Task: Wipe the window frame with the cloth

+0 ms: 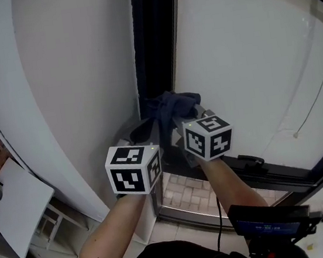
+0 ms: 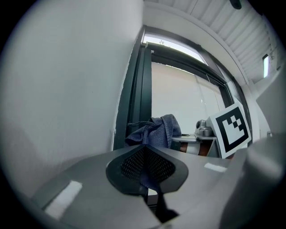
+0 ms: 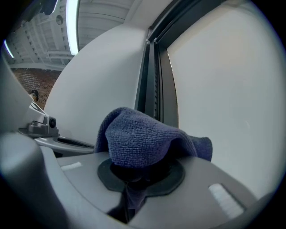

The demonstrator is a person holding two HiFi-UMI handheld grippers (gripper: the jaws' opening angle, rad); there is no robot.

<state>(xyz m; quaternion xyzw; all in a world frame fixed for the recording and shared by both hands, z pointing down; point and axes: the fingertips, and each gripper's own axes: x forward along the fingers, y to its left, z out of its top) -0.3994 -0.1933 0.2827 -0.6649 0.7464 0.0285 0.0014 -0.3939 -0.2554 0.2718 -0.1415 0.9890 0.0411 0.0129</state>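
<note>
A dark blue cloth [image 1: 171, 107] is bunched against the dark vertical window frame [image 1: 153, 44], low down near its bottom corner. My right gripper [image 1: 181, 118] is shut on the cloth, which humps over its jaw tips in the right gripper view [image 3: 138, 138]. My left gripper [image 1: 143, 134] sits just left of it, its jaws shut with a strip of the cloth [image 2: 155, 130] pinched between the pads. The frame [image 2: 138, 89] rises straight ahead of both grippers. The cloth hides the right gripper's [image 3: 138, 167] fingertips.
A white wall [image 1: 72, 78] borders the frame on the left, and a pale window pane [image 1: 246, 55] with a thin hanging cord [image 1: 318, 96] lies to the right. A black handle [image 1: 251, 161] sits on the lower frame. A white board [image 1: 18, 203] stands at lower left.
</note>
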